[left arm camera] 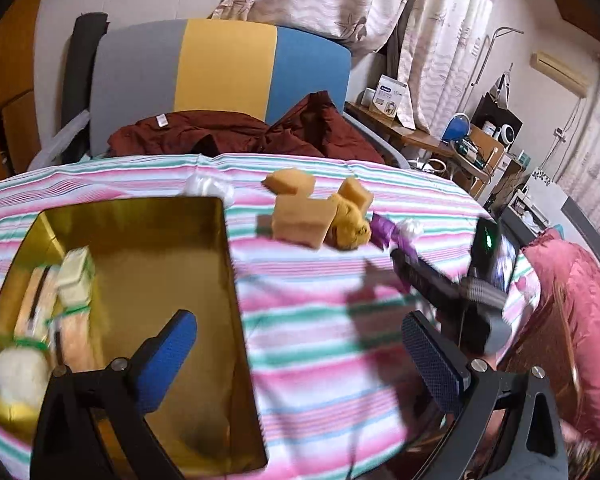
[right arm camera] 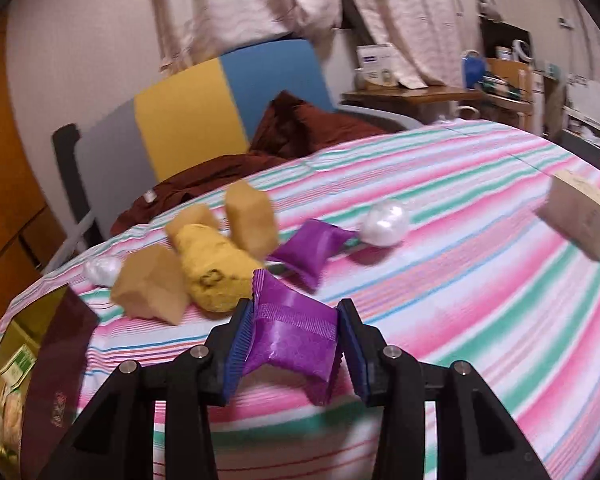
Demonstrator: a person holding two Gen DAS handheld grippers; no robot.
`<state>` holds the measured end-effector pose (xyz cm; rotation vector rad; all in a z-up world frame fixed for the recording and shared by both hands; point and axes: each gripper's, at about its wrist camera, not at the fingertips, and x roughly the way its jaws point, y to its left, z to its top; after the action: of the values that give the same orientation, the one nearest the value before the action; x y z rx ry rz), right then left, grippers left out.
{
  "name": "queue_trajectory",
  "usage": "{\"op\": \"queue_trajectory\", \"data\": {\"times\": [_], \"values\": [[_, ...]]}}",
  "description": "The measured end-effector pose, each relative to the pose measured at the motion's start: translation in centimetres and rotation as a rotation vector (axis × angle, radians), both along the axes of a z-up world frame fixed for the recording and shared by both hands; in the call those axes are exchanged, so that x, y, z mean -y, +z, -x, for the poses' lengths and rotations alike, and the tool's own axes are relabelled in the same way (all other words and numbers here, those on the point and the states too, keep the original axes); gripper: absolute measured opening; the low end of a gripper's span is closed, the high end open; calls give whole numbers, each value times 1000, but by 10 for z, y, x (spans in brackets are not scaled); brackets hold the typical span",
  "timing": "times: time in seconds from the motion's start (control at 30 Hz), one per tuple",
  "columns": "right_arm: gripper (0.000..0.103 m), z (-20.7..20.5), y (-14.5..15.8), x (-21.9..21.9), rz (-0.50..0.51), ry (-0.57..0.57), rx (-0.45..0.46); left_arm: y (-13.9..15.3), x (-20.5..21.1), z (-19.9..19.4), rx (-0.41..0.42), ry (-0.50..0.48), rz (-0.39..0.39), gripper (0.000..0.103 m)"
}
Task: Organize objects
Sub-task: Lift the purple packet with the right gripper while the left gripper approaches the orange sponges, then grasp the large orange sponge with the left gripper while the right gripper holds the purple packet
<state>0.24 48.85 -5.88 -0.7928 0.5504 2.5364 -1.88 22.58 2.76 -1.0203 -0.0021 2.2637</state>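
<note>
My right gripper is shut on a purple packet, held just above the striped cloth. Beyond it lie a second purple packet, a yellow packet, three tan packets and a white wrapped ball. In the left wrist view, my left gripper is open and holds nothing. Its left finger hangs over the gold tin box, which holds white and green packets. The same pile of tan packets lies further back. The right gripper shows blurred at the right.
A chair with a grey, yellow and blue back stands behind the table, with a maroon garment on it. A dark lit screen stands at the table's right edge beside a pink cushion. A cardboard box sits at the right.
</note>
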Motion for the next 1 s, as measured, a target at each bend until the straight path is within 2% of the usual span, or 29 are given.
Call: {"op": "queue_trajectory", "data": {"times": [0.1, 0.33, 0.53, 0.73, 0.9, 1.0], "values": [[44, 3, -10, -10, 61, -7, 37, -1, -24, 26, 26, 9, 28, 103], [47, 2, -17, -20, 142, 18, 5, -15, -84, 71, 54, -16, 132, 103], [47, 0, -17, -13, 107, 9, -1, -34, -124, 103, 37, -20, 219, 103], [47, -1, -17, -9, 77, 3, 5, -60, -150, 139, 80, -4, 289, 103], [47, -2, -17, -8, 71, 3, 4, -75, -155, 156, 107, 26, 285, 103], [47, -3, -18, -8, 70, 2, 1, -81, -158, 158, 95, 33, 298, 102]]}}
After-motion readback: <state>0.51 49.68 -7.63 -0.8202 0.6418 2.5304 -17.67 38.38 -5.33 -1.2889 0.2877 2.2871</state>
